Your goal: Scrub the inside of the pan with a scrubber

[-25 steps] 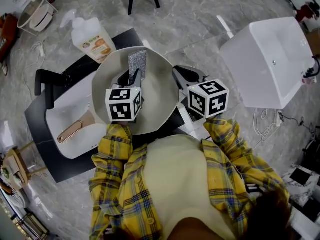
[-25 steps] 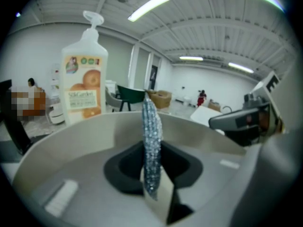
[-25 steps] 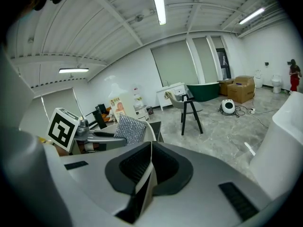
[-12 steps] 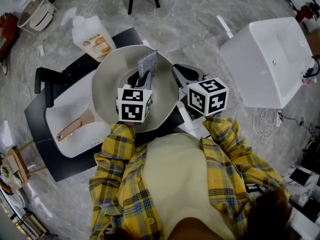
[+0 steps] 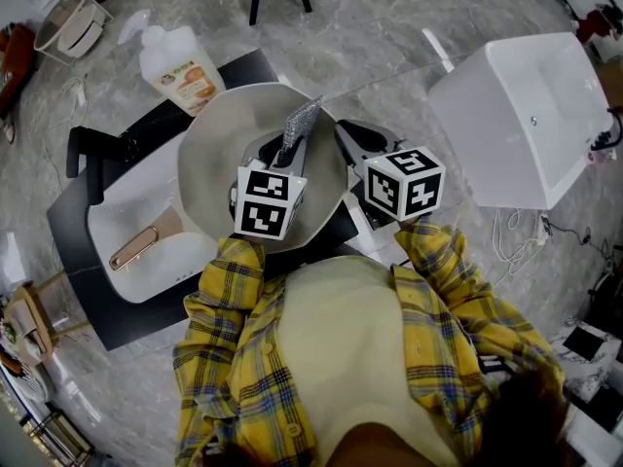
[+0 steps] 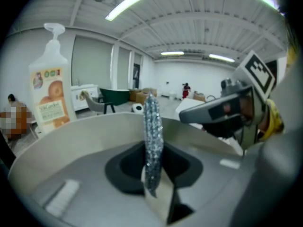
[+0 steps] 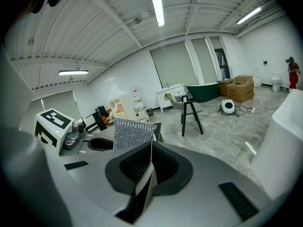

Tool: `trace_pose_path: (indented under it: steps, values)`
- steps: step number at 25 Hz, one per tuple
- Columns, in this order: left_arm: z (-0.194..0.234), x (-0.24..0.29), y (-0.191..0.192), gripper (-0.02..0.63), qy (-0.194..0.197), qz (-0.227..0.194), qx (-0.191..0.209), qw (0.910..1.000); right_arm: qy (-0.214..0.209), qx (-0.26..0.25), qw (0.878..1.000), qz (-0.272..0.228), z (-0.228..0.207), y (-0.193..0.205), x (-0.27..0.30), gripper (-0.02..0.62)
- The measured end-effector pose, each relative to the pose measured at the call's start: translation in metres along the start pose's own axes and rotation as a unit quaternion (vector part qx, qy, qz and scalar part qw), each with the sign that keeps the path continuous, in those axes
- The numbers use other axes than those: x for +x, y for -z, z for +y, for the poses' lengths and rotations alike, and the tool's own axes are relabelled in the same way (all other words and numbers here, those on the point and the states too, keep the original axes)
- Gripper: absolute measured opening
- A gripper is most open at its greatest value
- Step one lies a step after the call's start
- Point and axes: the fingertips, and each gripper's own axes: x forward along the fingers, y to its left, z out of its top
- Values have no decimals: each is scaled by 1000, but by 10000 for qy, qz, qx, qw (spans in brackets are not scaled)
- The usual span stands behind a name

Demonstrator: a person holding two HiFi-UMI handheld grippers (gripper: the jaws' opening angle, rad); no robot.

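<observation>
While the left gripper's (image 6: 154, 186) jaws pinch the thin, light scrubber (image 6: 152, 131) upright inside the pan (image 5: 209, 154), it probably bends easily, so a low hold suits it. The right gripper's (image 7: 147, 171) jaws are pressed together beside the rim.

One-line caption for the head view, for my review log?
Left gripper holds a silver scrubber inside the pan; right gripper grips the pan's rim.

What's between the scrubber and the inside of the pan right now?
Nothing visible. The scrubber, clamped in the left gripper, stands over the bare inside of the pan; the right gripper holds the rim, off to one side.
</observation>
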Motion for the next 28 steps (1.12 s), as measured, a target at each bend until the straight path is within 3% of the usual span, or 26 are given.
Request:
trace_pose_path:
  steps: [13, 17, 28]
  values:
    - [-29, -8, -2, 86, 499, 80, 296, 9983, -79, 123, 9999, -74, 0, -1, -2, 17]
    - [-35, -11, -1, 86, 637, 172, 478, 9967, 89, 325, 9990, -278, -9, -4, -11, 17]
    - [-48, -22, 6, 86, 1357, 868, 951, 9823, 325, 490, 9973, -441, -19, -8, -26, 17]
